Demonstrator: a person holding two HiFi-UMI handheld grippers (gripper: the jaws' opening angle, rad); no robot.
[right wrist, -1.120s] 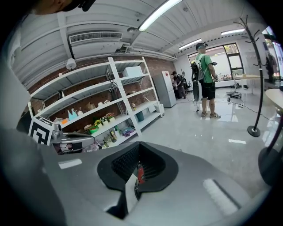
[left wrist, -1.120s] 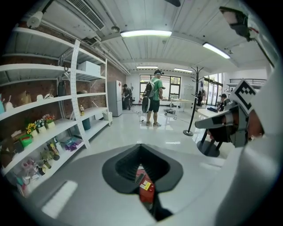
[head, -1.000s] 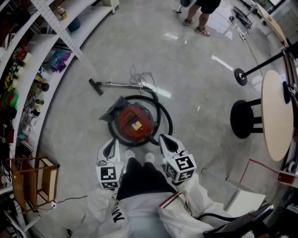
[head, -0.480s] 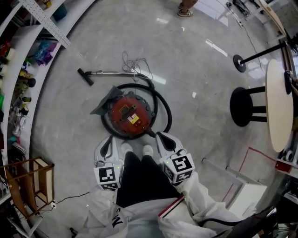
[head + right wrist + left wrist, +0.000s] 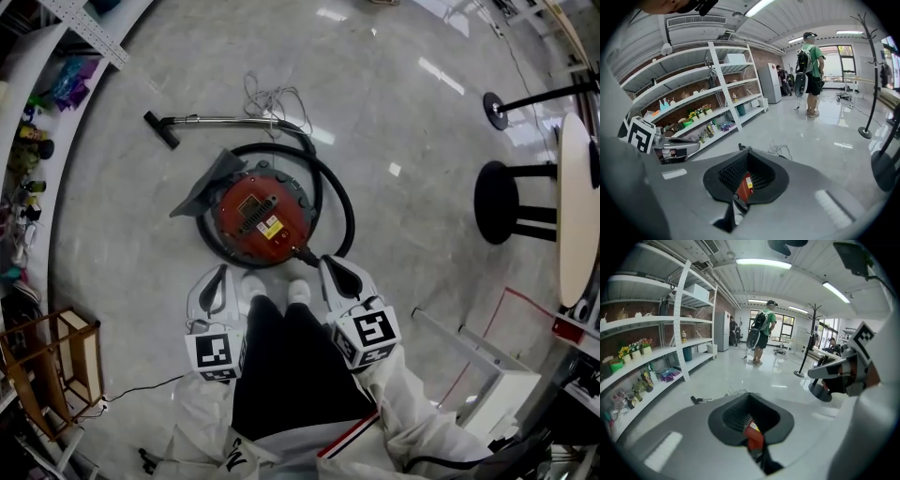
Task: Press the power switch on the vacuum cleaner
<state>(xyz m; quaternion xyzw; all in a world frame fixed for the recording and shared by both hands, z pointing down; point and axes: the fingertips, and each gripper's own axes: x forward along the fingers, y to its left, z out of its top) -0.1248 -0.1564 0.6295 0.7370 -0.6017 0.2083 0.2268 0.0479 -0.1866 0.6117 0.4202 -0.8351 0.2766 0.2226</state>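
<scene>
Round red canister vacuum cleaner (image 5: 261,217) on the floor at my feet, switch unpressed.
Left gripper (image 5: 221,274) and right gripper (image 5: 330,267) hang closed, empty; I'd lower one closed tip squarely onto the switch.

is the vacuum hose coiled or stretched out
Coiled: the black hose loops round the red vacuum cleaner, with its metal wand lying straight beyond it.

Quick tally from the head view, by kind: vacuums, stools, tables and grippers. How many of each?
Vacuum: 1
Stool: 1
Table: 1
Grippers: 2 (left gripper, right gripper)
Total: 5
</scene>
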